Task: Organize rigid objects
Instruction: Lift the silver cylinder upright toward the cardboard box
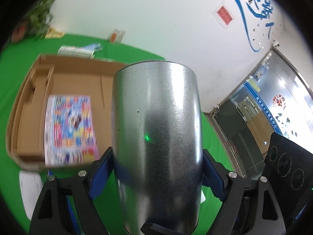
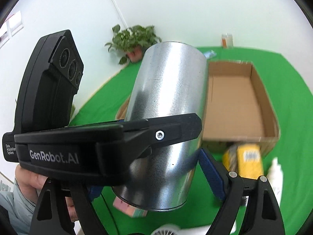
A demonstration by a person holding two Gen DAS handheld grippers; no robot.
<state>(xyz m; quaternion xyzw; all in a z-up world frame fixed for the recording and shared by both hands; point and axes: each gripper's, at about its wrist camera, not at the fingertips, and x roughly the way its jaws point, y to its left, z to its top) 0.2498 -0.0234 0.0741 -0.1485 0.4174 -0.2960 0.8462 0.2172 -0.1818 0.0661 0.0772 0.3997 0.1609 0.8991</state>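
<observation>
A tall shiny metal cylinder (image 1: pixel 156 117) fills the left wrist view, held up above the green table. My left gripper (image 1: pixel 156 156) is shut on it, a blue pad (image 1: pixel 100 174) pressing each side. In the right wrist view the same cylinder (image 2: pixel 168 90) leans to the right. The left gripper (image 2: pixel 176 129) crosses it from the left, with a hand (image 2: pixel 29 182) behind it. My right gripper (image 2: pixel 152 176) clasps the cylinder's lower part. Its right blue pad (image 2: pixel 212 176) lies against the metal and its left pad is hidden.
An open cardboard box (image 1: pixel 25 101) lies beyond on the green cloth (image 1: pixel 11 68), with a colourful printed sheet (image 1: pixel 70 131) inside. A yellow packet (image 2: pixel 248 160), a white bottle (image 2: pixel 275 174) and pastel blocks (image 2: pixel 131 209) lie below. A potted plant (image 2: pixel 135 41) stands by the wall.
</observation>
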